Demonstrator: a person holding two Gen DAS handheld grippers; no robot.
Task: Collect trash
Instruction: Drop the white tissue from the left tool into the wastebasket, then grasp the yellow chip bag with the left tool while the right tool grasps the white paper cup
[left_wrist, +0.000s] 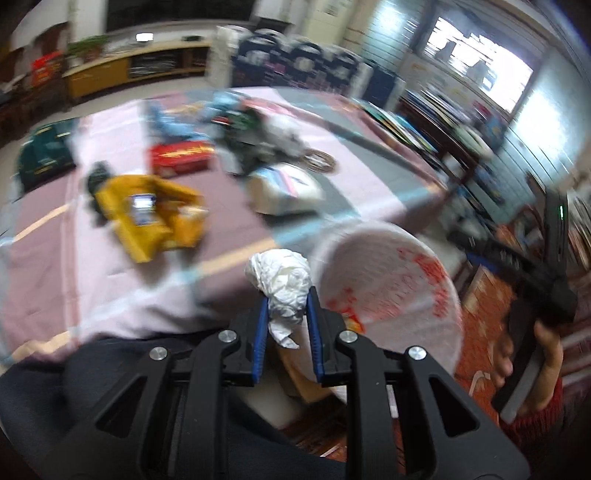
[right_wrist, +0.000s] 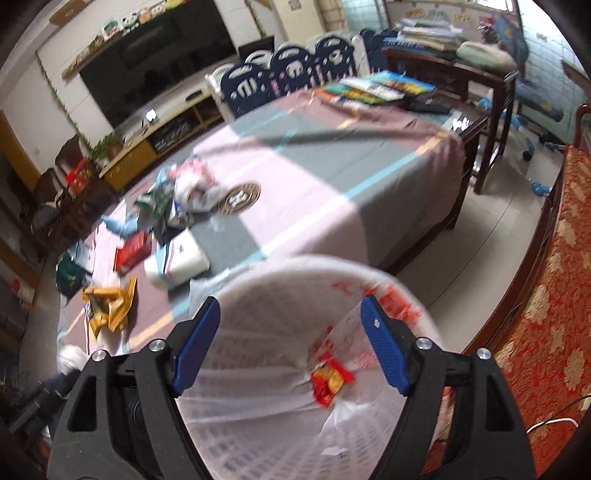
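The left claw (left_wrist: 284, 306) gripped a crumpled white paper wad (left_wrist: 280, 282) at lower centre, just beside the white plastic mesh bin (left_wrist: 388, 288). The right claw (right_wrist: 291, 347) gaped empty over it. Next, the wad likely needed carrying over the rim and releasing.

No legible text anywhere; red print on bin liner (right_wrist: 388, 306) too blurred to read.
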